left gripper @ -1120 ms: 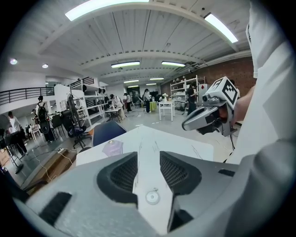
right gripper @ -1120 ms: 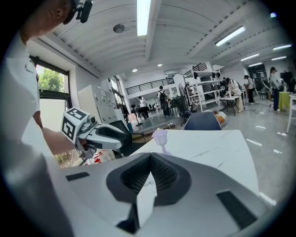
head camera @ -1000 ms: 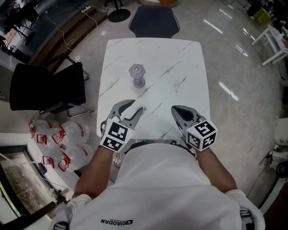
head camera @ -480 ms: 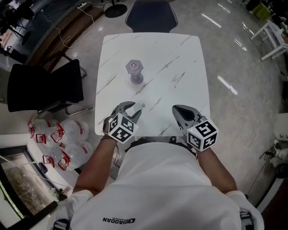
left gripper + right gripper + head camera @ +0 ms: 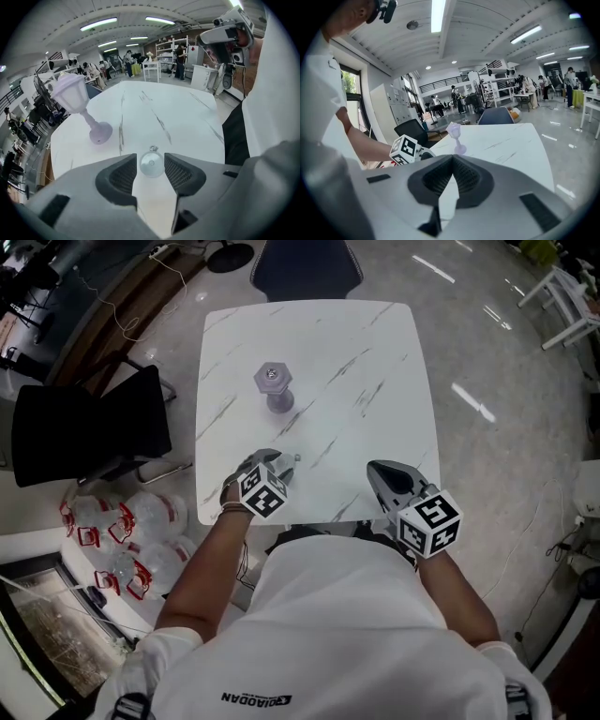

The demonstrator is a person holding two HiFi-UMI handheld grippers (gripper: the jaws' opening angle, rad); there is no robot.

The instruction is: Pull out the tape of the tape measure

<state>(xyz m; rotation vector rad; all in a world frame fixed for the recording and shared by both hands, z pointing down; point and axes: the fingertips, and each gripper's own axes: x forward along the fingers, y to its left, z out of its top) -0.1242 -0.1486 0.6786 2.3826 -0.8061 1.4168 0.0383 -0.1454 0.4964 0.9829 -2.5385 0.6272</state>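
The small round tape measure [image 5: 152, 164] lies flat near the front edge of the table [image 5: 375, 352], between the pads of the left gripper [image 5: 274, 461]; those jaws have just been opening and stand wide, not pressing it; best, I judge, to centre the case and close squarely on its sides; the right gripper [image 5: 452, 161], pressed together and empty, hovers alongside; the left gripper view shows the case's small ring, a mere speck in the head view.

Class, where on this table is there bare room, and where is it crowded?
Bare: the right half of the table, from the lamp to the right edge, and the far strip behind the lamp. Crowded: the near left, where the left tool, jaws just opened wider, straddles the tape measure; the shut right tool hangs over the near right edge.
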